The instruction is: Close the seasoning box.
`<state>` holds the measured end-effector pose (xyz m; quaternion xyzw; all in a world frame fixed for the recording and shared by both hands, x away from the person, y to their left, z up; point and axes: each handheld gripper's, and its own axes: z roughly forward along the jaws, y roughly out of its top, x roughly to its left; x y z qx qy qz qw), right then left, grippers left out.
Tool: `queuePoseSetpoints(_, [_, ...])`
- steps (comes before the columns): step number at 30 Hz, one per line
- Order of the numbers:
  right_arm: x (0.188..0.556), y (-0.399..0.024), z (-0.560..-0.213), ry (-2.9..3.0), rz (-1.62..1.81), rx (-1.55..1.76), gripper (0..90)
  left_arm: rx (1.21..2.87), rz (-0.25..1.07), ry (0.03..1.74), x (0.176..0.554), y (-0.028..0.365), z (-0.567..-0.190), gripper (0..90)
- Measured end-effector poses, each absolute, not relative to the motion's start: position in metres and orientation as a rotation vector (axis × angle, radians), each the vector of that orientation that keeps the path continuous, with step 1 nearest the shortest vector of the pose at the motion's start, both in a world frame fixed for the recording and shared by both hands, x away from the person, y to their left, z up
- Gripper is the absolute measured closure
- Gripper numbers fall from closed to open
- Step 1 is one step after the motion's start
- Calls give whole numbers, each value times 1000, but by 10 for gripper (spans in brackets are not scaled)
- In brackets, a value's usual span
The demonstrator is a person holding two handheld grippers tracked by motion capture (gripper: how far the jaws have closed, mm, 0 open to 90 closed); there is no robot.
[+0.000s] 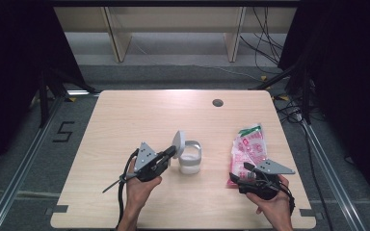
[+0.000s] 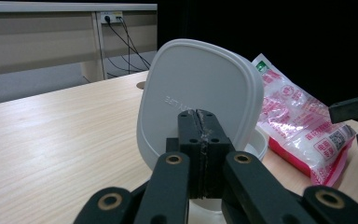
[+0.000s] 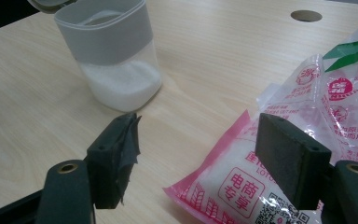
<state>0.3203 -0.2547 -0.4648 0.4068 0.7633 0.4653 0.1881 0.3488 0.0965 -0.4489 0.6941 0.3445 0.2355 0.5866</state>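
At a pale wooden table (image 1: 139, 115), a person is working two hand-held grippers over a jar (image 1: 191, 158) of white granules sitting near the table's centre. The left gripper (image 1: 171, 153) is pinching the lower edge of the jar's lid (image 2: 200, 93), jaws closed tight on it, and is holding the lid tilted up over the jar's left rim; whether the lid is hinged to the jar or free cannot be told. The lid is looking like thin, smooth, stiff plastic, light but likely to slip, so a grip on its rim is probably serving best. The right gripper (image 3: 198, 156) is hanging with jaws wide, holding nothing, just over the near end of a pink-and-white bag (image 3: 279, 154) that is lying to the right of the jar, apart from it. The bag is appearing soft and slack, its granular filling likely to shift and sag when lifted; taking it by the gathered film near one end, rather than across the full belly, seems wiser, and the film could tear if pinched hard. The tabletop is flat and smooth, with a cable hole (image 1: 218, 102) at the far side. Beyond it, grey floor, light furniture legs (image 1: 118, 41) and loose cables (image 1: 265, 43) are showing between dark curtains.
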Motion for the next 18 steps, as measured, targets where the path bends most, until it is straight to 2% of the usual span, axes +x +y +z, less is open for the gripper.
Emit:
queuePoseSetpoints(8, [319, -255, -464, 2148, 1300, 1155, 311, 1620, 545, 808, 345, 95, -447, 870])
queuePoseSetpoints(12, [319, -255, -464, 2150, 1303, 1146, 311, 1609, 542, 807, 344, 98, -445, 829])
queuePoseSetpoints(16, [319, -255, -465, 2142, 1311, 1142, 311, 1598, 530, 802, 341, 101, -443, 763])
queuePoseSetpoints(18, [318, -254, -464, 2141, 1314, 1158, 310, 1595, 510, 823, 338, 103, -444, 667])
